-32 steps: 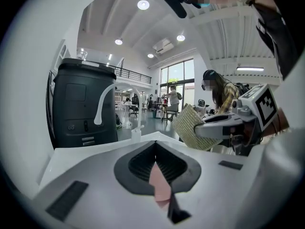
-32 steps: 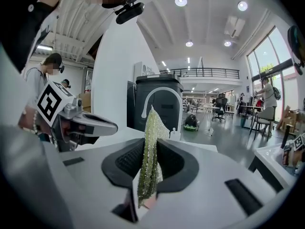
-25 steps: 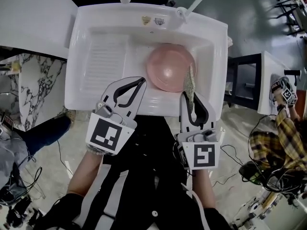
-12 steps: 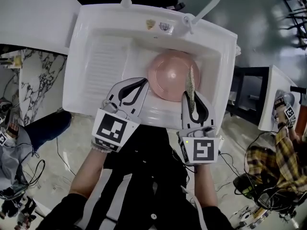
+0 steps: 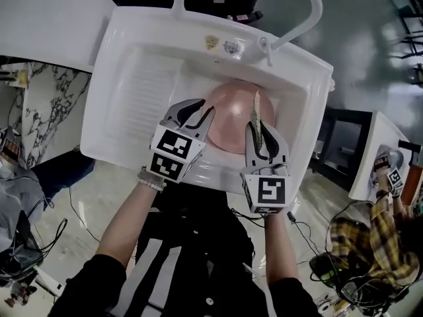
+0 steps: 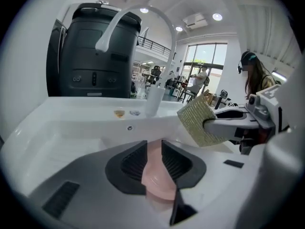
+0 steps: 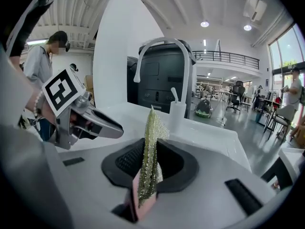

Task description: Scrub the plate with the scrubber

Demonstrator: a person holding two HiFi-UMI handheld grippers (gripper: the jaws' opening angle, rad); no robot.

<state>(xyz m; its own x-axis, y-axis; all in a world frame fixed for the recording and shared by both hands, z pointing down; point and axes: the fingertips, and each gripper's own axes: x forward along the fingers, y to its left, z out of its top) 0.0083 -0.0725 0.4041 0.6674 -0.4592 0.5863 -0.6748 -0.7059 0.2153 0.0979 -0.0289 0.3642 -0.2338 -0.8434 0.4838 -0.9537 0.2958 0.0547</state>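
Pink plate (image 5: 228, 114) sits in the sink (image 5: 132, 84) toward its right edge, dead ahead of us. Our left gripper (image 5: 198, 111) has just been opening, with the plate's left rim in its gap, unpinched. Our right gripper (image 5: 262, 137) clamps the scrubber (image 5: 256, 111) upright over the plate's right side.

Your plate (image 5: 228, 114) is pink, round and shallow, lying face up in the right half of the sink (image 5: 132, 88). Your scrubber (image 5: 256, 109), a glittery yellow-green pad, stands on edge over the plate's right side, pinched in your right tongs (image 5: 259, 132).
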